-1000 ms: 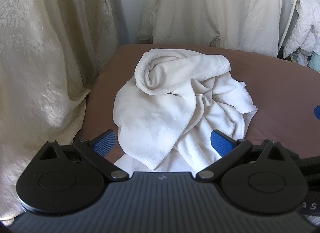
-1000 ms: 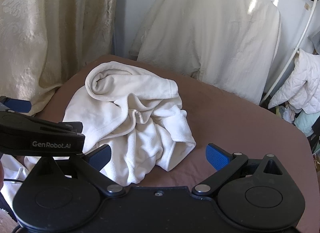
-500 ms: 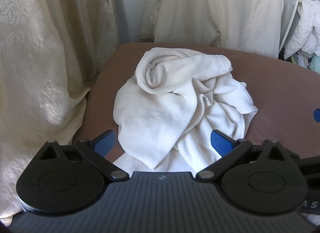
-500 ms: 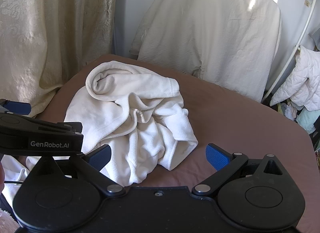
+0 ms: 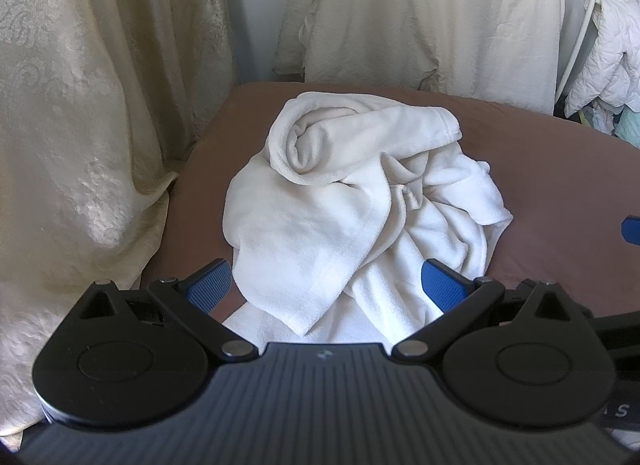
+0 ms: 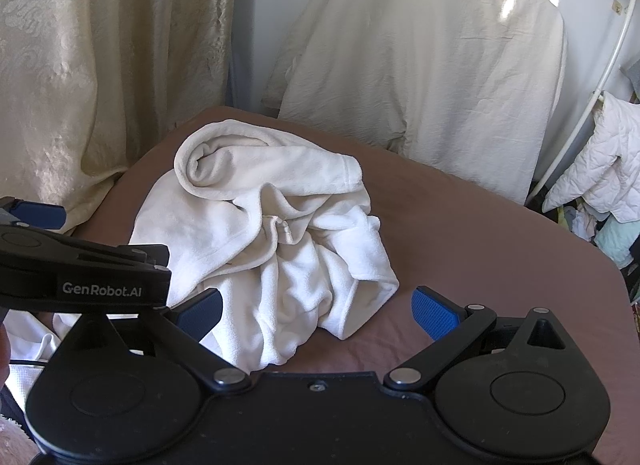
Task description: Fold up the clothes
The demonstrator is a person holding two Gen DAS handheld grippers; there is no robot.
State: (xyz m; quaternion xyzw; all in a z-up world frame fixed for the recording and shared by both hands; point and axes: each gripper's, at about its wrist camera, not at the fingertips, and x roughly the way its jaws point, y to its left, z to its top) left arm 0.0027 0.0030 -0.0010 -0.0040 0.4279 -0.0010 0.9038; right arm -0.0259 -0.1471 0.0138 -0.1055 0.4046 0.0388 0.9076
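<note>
White fleece garment (image 5: 352, 201) lay crumpled in a heap on brown table (image 5: 560, 169), nr the table's left-rear part, unfolded. One rolled section sat on top of heap at far side; a small loop/tag showed in the creases nr centre. Near edge of garment spilled toward the camera, under L gripper.

L gripper (image 5: 326, 285) was spread wide, blue pads apart, nothing betw. them; it hovered just short of heap's near edge, fabric visible betw. the fingers but contact not clear. R gripper (image 6: 316, 307) also wide apart, empty, near heap's right-front corner, w/ fabric partly in front of its left pad. L gripper body w/ "GenRobot.AI" label crossed the right wrist view at left.

Bkgd: cream curtain (image 5: 80, 125) at left, touching table edge; pale cloth-draped object (image 6: 420, 73) behind table; white quilted clothing (image 6: 604, 169) piled at right by a white pole (image 6: 592, 93).
</note>
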